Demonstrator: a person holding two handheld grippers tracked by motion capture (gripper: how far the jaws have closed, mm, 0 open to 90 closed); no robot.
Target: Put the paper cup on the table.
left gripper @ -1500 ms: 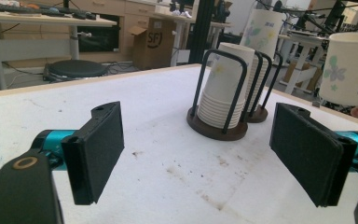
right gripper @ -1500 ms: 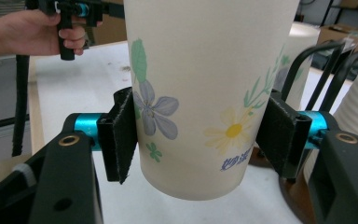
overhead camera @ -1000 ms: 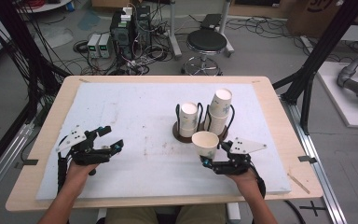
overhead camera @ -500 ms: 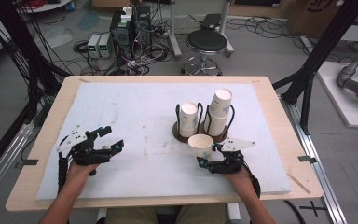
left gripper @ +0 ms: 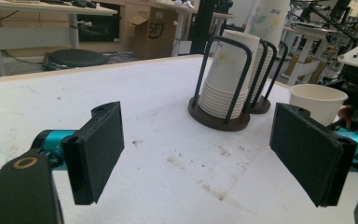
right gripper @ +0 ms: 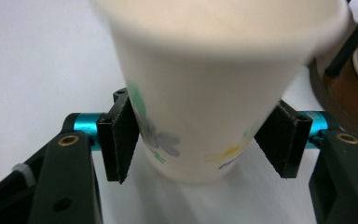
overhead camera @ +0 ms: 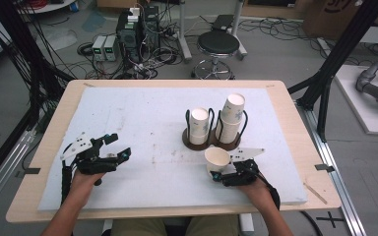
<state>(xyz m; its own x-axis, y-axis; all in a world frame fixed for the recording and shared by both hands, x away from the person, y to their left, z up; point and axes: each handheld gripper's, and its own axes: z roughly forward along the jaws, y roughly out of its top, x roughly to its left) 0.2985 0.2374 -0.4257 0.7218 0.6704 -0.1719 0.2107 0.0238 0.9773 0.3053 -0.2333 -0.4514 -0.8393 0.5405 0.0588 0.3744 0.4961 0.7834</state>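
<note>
A white paper cup with a flower print stands upright low over the white mat, just in front of the two holders. My right gripper is shut on its lower part; in the right gripper view both pads press the cup from either side. Two dark wire holders carry stacks of the same cups: a shorter stack on the left and a taller stack on the right. My left gripper rests at the front left of the mat, open, with nothing between its pads.
A white foam mat covers most of the wooden table. The left gripper view shows the near holder and the held cup off to the right. A stool and electronics stand on the floor behind the table.
The right gripper and its cup have shifted slightly toward the table's front edge, the cup tipping briefly on the way. The left gripper has kept still.
</note>
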